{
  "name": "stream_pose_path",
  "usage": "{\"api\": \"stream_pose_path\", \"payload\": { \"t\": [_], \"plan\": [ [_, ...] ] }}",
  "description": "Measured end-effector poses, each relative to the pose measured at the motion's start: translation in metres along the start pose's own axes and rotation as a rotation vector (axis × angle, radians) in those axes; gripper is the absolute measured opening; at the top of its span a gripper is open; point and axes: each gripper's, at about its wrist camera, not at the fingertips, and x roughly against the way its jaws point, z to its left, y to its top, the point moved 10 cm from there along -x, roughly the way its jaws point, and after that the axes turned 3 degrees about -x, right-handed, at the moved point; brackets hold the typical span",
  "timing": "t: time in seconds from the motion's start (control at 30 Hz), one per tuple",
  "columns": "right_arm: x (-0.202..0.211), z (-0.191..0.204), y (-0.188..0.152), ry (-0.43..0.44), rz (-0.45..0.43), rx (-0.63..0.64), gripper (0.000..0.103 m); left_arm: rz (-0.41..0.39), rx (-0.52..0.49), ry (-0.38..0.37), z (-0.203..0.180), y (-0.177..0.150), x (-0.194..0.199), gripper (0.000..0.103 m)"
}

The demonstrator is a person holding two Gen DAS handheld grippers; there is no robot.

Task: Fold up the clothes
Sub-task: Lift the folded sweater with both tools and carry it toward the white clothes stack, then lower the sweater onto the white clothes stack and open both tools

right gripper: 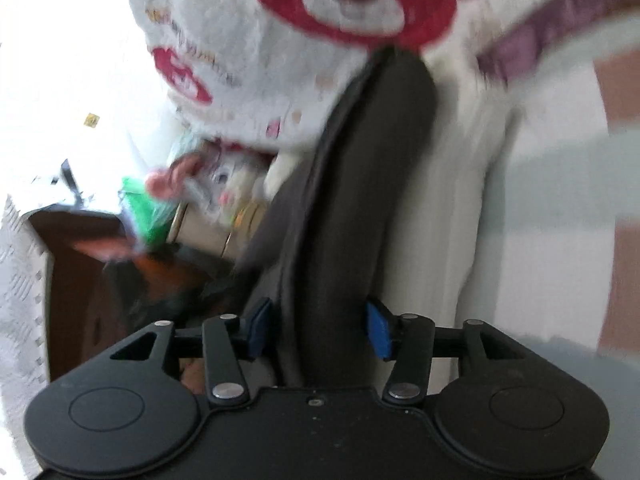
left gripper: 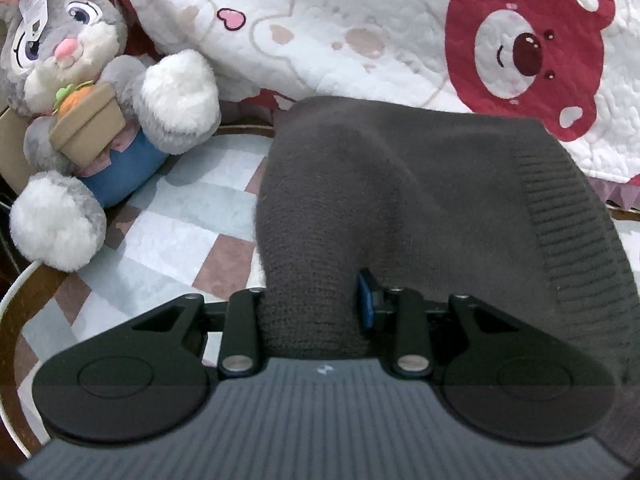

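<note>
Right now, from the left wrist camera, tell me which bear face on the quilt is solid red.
The bear face at upper right, filled red with a white muzzle, above the grey sweater. The bear faces further left are only pale outlines.

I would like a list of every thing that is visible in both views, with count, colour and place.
sweater: one, dark grey knit, lying on the mat, held at two places
plush rabbit: one, grey and white, at the left of the sweater
quilt: one, white with red bears, behind the sweater
mat: one, pale blue and pink checks, under the sweater
left hand-held gripper: one, black, shut on sweater
right hand-held gripper: one, black with blue pads, shut on sweater
</note>
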Motion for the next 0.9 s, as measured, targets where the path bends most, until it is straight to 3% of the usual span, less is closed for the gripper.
{"api": "stream_pose_path", "payload": {
  "t": [0.13, 0.2, 0.27, 0.33, 0.43, 0.47, 0.53, 0.6, 0.67, 0.77, 0.83, 0.9],
  "plan": [
    [0.006, 0.005, -0.020, -0.062, -0.003, 0.126, 0.059, 0.030, 0.015, 0.015, -0.002, 0.003, 0.002, 0.031],
    [-0.003, 0.004, -0.027, -0.123, 0.042, 0.173, 0.068, 0.062, 0.015, 0.030, -0.002, 0.005, 0.005, 0.030],
    [-0.013, 0.005, -0.034, -0.144, 0.128, 0.170, 0.069, 0.100, 0.006, 0.037, -0.002, 0.013, 0.011, 0.029],
    [-0.008, 0.021, -0.031, -0.073, 0.116, 0.155, 0.046, 0.109, -0.021, 0.061, 0.002, 0.026, 0.021, 0.026],
    [0.002, 0.032, -0.025, 0.088, 0.103, -0.017, 0.040, 0.116, -0.103, 0.147, 0.011, 0.033, 0.029, 0.023],
    [0.005, 0.032, -0.023, 0.134, 0.102, -0.083, 0.039, 0.132, -0.109, 0.143, 0.012, 0.026, 0.028, 0.023],
    [-0.003, 0.013, -0.030, 0.071, 0.134, -0.114, 0.038, 0.163, -0.120, 0.137, 0.013, 0.013, 0.026, 0.023],
    [-0.008, -0.003, -0.040, -0.048, 0.148, -0.035, 0.038, 0.117, -0.147, 0.143, 0.006, 0.002, 0.033, 0.023],
    [-0.006, -0.005, -0.045, -0.031, 0.132, -0.043, 0.038, 0.016, -0.188, 0.131, -0.009, -0.003, 0.048, 0.024],
    [-0.003, -0.006, -0.043, -0.014, 0.091, -0.083, 0.041, -0.137, -0.124, -0.037, -0.036, -0.013, 0.079, 0.032],
    [-0.005, -0.004, -0.045, -0.029, 0.076, -0.075, 0.047, -0.109, -0.114, -0.085, -0.047, -0.028, 0.082, 0.034],
    [-0.002, -0.002, -0.053, -0.036, 0.072, -0.045, 0.048, 0.006, -0.115, -0.079, -0.052, -0.058, 0.070, 0.034]
  ]
}}
